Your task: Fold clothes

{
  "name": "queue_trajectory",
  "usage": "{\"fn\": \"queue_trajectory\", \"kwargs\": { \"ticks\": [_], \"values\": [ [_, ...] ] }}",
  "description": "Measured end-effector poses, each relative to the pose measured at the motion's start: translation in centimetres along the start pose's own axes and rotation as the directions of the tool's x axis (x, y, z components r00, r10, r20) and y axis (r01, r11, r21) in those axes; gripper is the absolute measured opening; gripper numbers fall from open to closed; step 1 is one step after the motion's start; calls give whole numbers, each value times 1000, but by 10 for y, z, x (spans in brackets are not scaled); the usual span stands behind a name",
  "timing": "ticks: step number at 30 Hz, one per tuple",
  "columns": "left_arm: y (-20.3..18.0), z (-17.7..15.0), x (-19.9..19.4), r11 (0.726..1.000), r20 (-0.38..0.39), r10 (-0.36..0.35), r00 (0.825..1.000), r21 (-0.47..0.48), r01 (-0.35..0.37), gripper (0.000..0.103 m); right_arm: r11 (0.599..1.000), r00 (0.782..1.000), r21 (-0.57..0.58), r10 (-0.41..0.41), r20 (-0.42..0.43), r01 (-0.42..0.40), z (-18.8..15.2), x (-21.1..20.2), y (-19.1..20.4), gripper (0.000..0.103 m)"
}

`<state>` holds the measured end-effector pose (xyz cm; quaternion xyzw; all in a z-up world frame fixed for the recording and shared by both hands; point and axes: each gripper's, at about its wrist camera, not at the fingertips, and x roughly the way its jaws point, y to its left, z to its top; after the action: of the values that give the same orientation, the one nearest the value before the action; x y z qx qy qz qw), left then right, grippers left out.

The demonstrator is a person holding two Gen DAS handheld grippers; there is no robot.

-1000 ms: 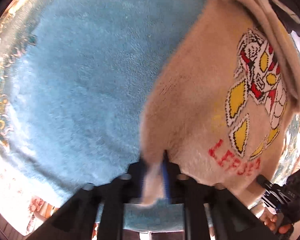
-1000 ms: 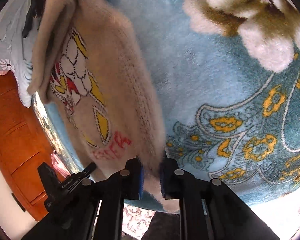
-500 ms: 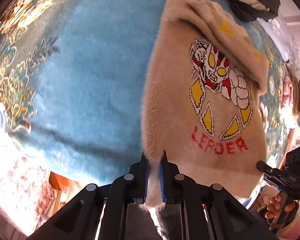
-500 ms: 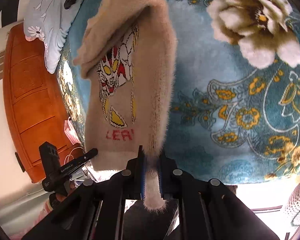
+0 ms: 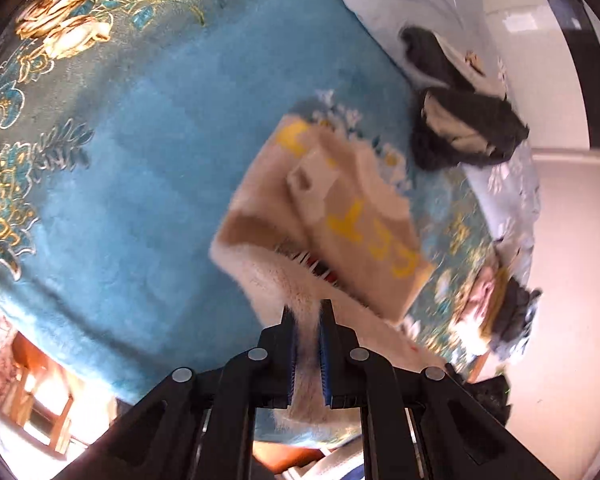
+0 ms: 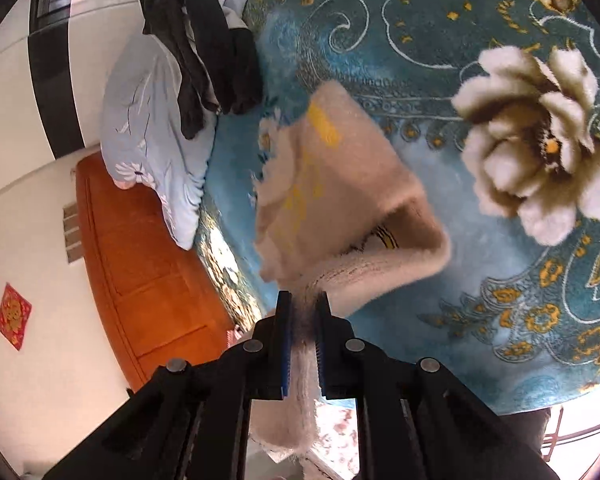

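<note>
Both grippers pinch the hem of a fuzzy beige sweater (image 5: 352,232), doubled over on a blue floral blanket (image 5: 148,184): the left gripper (image 5: 307,312) and right gripper (image 6: 301,304) are each closed tight on fabric. Yellow lettering on its back is blurred, perhaps unreadable. Dark clothes (image 6: 204,48) lie at 11 o'clock on a pillow (image 6: 152,128).

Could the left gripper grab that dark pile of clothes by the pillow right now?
Probably not: the left gripper is shut on the beige sweater, and the dark clothes lie well beyond it.
</note>
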<state>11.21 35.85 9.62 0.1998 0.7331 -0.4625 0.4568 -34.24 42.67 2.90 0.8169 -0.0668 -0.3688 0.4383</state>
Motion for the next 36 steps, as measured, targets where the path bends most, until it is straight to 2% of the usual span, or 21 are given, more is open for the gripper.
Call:
{"fn": "queue_trajectory", "kwargs": {
  "ticks": [8, 14, 16, 18, 20, 21, 23, 25, 27, 28, 30, 31, 32, 36],
  "values": [
    [-13, 71, 44, 983, -77, -85, 993, -170, 71, 14, 986, 999, 165, 4, 51, -13, 34, 8, -3, 11],
    [-24, 108, 85, 969, -98, -98, 990, -235, 73, 17, 979, 997, 203, -32, 73, 17, 60, 21, -3, 16],
    [-23, 116, 92, 957, -84, -124, 989, -275, 97, 31, 978, 995, 207, -39, 89, 20, 68, 22, -1, 20],
    [-21, 121, 95, 936, -48, -177, 983, -318, 153, 46, 979, 993, 201, -39, 112, 16, 76, 19, 1, 22],
    [-15, 122, 94, 917, -17, -221, 975, -344, 201, 50, 979, 991, 205, -30, 131, 3, 83, 14, 1, 26],
    [-12, 122, 94, 917, -15, -221, 975, -345, 202, 52, 978, 990, 208, -34, 138, 5, 85, 12, 0, 27],
    [-6, 120, 93, 926, -16, -197, 980, -332, 181, 54, 978, 989, 209, -50, 140, 20, 87, 9, -3, 28],
    [-1, 116, 95, 947, -29, -140, 990, -297, 125, 56, 976, 988, 209, -87, 131, 59, 85, 11, -9, 33],
    [-1, 112, 100, 978, -58, -27, 998, -209, 14, 57, 974, 986, 205, -122, 116, 97, 83, 15, -15, 46],
    [-4, 111, 104, 987, -71, 37, 997, -150, -47, 58, 975, 985, 190, -140, 103, 118, 83, 20, -16, 46],
    [-10, 108, 116, 991, -92, 125, 988, -42, -130, 60, 974, 982, 159, -175, 76, 161, 81, 30, -18, 51],
    [-12, 107, 123, 988, -102, 155, 983, 3, -155, 62, 973, 978, 135, -199, 68, 189, 81, 35, -17, 58],
    [-14, 107, 130, 985, -113, 170, 979, 33, -167, 63, 971, 972, 104, -225, 64, 218, 82, 41, -15, 72],
    [-20, 106, 150, 977, -132, 192, 972, 121, -177, 69, 958, 957, -21, -284, 51, 285, 84, 62, -5, 74]
  ]
}}
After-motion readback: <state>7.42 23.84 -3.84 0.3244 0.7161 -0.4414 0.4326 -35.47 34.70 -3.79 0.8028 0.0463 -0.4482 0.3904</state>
